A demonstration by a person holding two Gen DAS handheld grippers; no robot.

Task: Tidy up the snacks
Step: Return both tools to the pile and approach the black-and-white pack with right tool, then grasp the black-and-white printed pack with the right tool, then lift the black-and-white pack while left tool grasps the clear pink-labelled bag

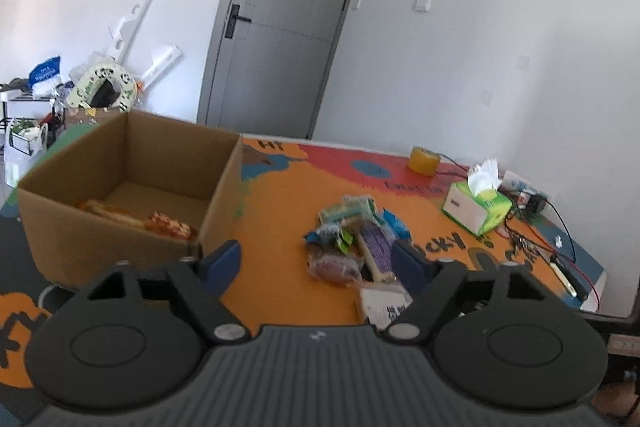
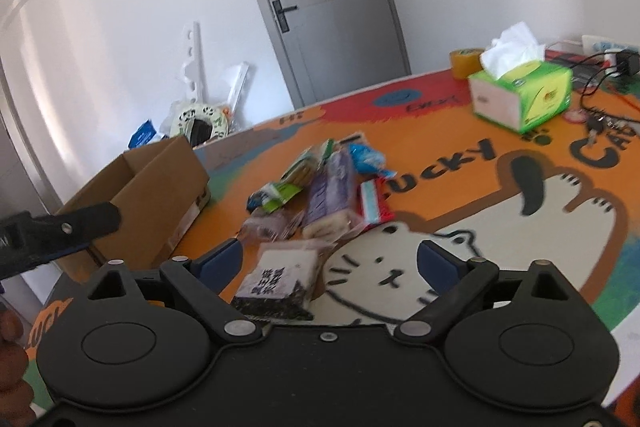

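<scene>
Between transfers: both the left claw [image 1: 316, 261] and right claw [image 2: 330, 263] stand wide open, empty. Snack pile [image 1: 356, 241] lies mid-bench, right of the cardboard box [image 1: 132, 183] holding two packets. Next move probably calls for lowering onto the nearest wrapped cake [image 2: 280, 281].

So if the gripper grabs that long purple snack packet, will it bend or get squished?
Probably a little. The long purple plastic-wrapped snack packet looks soft, with pale cake-like ends, so hard squeezing may dent it. Its shiny wrapper might slip. It lies on other packets in the pile, so lifting it could nudge them.
</scene>
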